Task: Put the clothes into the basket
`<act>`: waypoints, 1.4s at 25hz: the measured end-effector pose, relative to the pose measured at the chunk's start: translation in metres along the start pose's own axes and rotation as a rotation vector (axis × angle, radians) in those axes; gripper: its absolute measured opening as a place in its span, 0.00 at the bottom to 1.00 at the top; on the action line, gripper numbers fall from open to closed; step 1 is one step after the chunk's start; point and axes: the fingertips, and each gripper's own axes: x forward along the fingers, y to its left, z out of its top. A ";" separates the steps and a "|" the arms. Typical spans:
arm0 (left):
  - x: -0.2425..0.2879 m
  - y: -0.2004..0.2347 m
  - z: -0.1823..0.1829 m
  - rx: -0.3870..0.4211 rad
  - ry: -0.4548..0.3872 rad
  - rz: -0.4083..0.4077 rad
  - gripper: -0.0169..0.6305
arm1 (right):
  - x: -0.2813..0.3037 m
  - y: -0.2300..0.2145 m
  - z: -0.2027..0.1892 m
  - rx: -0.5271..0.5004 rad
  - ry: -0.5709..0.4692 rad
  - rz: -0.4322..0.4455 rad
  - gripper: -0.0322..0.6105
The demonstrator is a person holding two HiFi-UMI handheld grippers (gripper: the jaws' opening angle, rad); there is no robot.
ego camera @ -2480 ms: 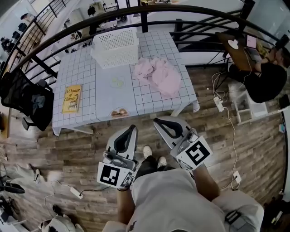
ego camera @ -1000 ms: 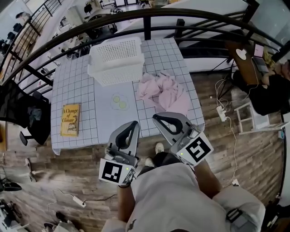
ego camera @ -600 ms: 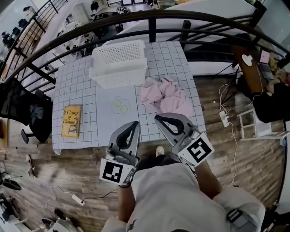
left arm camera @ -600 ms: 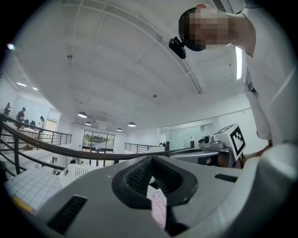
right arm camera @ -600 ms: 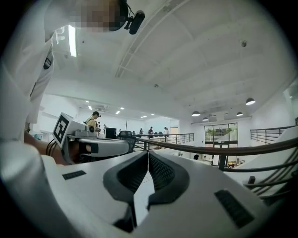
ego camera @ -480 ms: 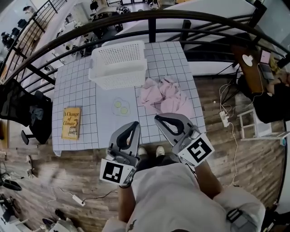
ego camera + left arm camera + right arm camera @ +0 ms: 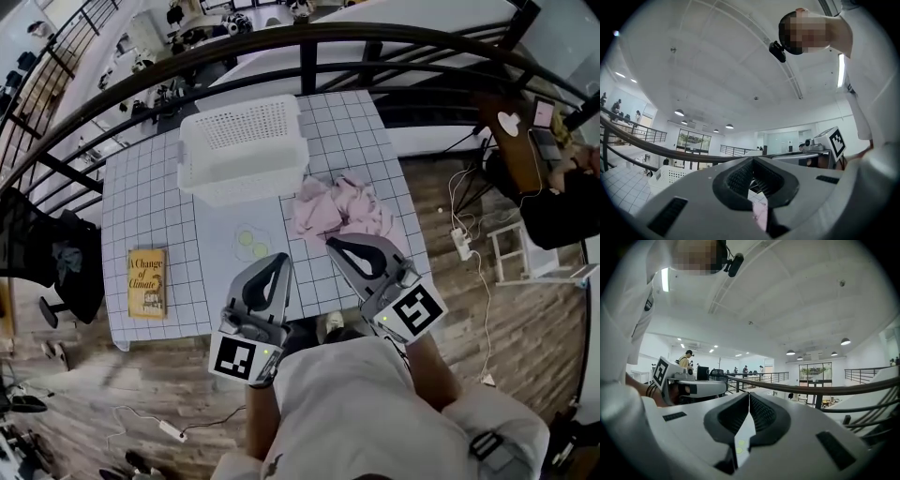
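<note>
Looking down in the head view, we see the left claw [image 7: 277, 257] and the right claw [image 7: 330, 246] side by side. Both are pressed together and carry nothing, and their tips reach over the near edge of the checked table [image 7: 141, 187]. The pink clothes [image 7: 339, 208] lie heaped just ahead of the right claw, and ahead and to the right of the left one. The white basket [image 7: 242, 180] stands farther ahead, beyond the left claw's tip, and looks empty. Two small green discs [image 7: 248, 242] sit just ahead of the left claw, and a yellow book [image 7: 148, 281] lies well off to its left. A couple of seconds ago both claws hung over the wooden floor, short of the table. Now the table has drawn in under their tips. We judge the approach nearly finished, with no garment taken yet.

In the left gripper view, the left claw [image 7: 753, 160] has its jaws meeting at the tips with nothing between them. A sliver of the clothes [image 7: 760, 213] shows through the slot below, and the basket [image 7: 670, 176] stands ahead to the left.

In the right gripper view, the right claw [image 7: 749, 394] is likewise closed on nothing, and the green discs [image 7: 739, 446] show through its slot. We reckon both claws must spread before any cloth can be lifted.
</note>
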 end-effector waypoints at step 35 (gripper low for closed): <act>0.081 0.044 -0.072 -0.038 0.148 -0.306 0.03 | 0.027 -0.091 -0.114 -0.096 0.435 -0.222 0.27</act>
